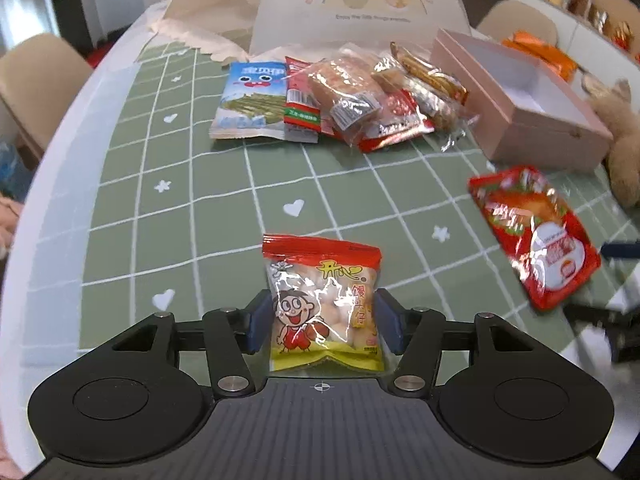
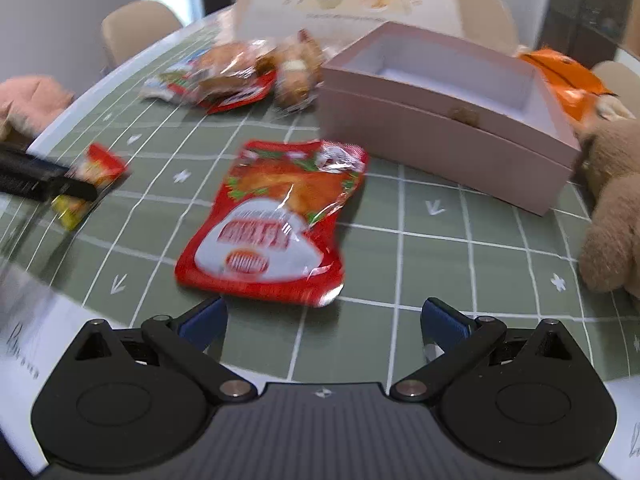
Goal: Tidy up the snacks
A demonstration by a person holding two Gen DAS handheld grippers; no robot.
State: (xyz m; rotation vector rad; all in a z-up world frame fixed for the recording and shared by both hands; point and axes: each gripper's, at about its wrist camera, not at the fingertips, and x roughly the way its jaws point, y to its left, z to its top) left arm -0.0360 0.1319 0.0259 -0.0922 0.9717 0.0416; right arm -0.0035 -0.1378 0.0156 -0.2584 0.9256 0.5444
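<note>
A small clear bag of round puffs (image 1: 324,300) with a red top and a cartoon boy lies on the green checked tablecloth (image 1: 180,220). It sits between the blue pads of my left gripper (image 1: 324,320), whose jaws stand open and do not squeeze it. The same bag (image 2: 88,184) shows blurred at the left of the right wrist view. A red foil pouch (image 2: 276,220) lies flat just ahead of my right gripper (image 2: 324,320), which is wide open with nothing between its pads. An open pink box (image 2: 440,140) stands behind the pouch, with nothing seen inside it.
A pile of several snack packets (image 1: 340,96) lies at the far middle of the table, left of the pink box (image 1: 532,120). A brown plush toy (image 2: 612,216) sits right of the box. Orange packets (image 2: 568,76) lie behind it. A printed paper bag (image 1: 360,0) stands at the back.
</note>
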